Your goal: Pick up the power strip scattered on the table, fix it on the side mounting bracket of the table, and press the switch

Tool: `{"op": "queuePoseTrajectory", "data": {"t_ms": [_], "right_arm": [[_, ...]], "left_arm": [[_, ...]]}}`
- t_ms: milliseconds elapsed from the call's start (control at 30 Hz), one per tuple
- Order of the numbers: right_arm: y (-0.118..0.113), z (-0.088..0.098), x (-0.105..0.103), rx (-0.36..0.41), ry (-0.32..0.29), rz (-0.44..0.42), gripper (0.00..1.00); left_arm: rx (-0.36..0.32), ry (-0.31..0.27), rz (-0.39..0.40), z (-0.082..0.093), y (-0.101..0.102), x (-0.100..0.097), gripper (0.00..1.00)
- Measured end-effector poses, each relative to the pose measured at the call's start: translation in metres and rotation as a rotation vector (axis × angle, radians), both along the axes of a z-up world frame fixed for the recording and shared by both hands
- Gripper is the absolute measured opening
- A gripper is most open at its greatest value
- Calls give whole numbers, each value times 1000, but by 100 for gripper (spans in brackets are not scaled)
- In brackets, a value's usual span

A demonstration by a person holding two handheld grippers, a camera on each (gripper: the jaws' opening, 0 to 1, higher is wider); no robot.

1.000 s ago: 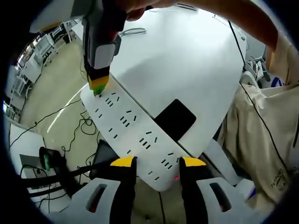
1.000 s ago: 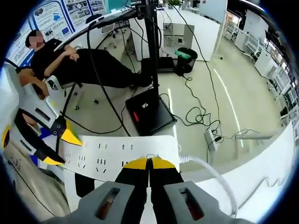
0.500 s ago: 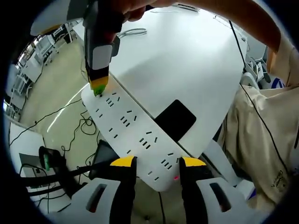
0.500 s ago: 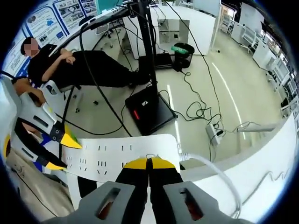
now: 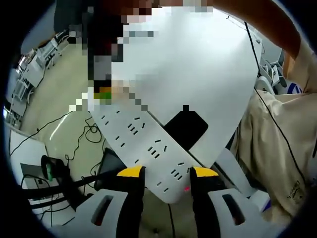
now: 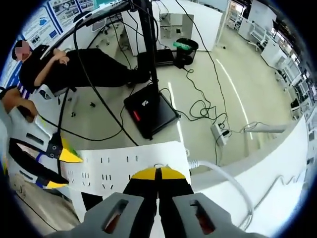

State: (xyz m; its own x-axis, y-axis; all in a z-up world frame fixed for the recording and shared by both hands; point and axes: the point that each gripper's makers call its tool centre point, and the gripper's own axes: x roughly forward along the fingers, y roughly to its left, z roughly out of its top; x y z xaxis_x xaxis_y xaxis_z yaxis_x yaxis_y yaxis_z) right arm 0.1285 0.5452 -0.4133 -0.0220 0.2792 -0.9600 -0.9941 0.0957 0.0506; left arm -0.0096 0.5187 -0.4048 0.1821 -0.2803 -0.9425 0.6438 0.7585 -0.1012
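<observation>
A long white power strip [image 5: 138,134] lies slanted across the edge of the white table [image 5: 198,64], over a black rectangular patch [image 5: 185,126]. My left gripper [image 5: 168,172] is shut on its near end, one yellow-tipped jaw on each long side, beside a small red light [image 5: 187,188]. In the right gripper view the strip [image 6: 119,166] runs left to right, with the left gripper [image 6: 58,169] at its left end. My right gripper [image 6: 157,173] is shut, its tips touching the strip by the white cable [image 6: 223,176]. In the left gripper view it [image 5: 104,91] shows blurred at the far end.
Below the table edge stand a black pole with a flat base [image 6: 148,111], loose floor cables [image 6: 203,109] and a black bin [image 6: 185,49]. A person in black [image 6: 74,64] sits to the left. A beige garment [image 5: 277,148] hangs at the right.
The right gripper view has shifted slightly, so the floor and stand sit a little lower and further left. Both grippers keep their places on the strip.
</observation>
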Motion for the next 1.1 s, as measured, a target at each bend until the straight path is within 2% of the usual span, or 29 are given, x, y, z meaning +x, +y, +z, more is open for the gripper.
{"op": "queuePoseTrajectory", "data": {"t_ms": [100, 167, 300, 367, 700, 933, 1100], "right_arm": [[-2, -3, 4, -57, -35, -25, 0], [-2, -5, 3, -76, -25, -58, 0], [-1, -7, 3, -96, -41, -44, 0], [-2, -7, 3, -93, -44, -41, 0], [-2, -4, 2, -29, 28, -43, 0], [7, -2, 5, -46, -21, 5, 0], [10, 0, 9, -49, -32, 7, 0]], "left_arm": [[0, 1, -2, 0, 0, 0, 41], [-3, 0, -2, 1, 0, 0, 41], [-1, 2, -1, 1, 1, 0, 41], [-1, 1, -3, 1, 1, 0, 41], [7, 6, -4, 0, 0, 1, 41], [13, 10, -7, -1, 0, 1, 41], [12, 6, -7, -1, 0, 1, 41]]}}
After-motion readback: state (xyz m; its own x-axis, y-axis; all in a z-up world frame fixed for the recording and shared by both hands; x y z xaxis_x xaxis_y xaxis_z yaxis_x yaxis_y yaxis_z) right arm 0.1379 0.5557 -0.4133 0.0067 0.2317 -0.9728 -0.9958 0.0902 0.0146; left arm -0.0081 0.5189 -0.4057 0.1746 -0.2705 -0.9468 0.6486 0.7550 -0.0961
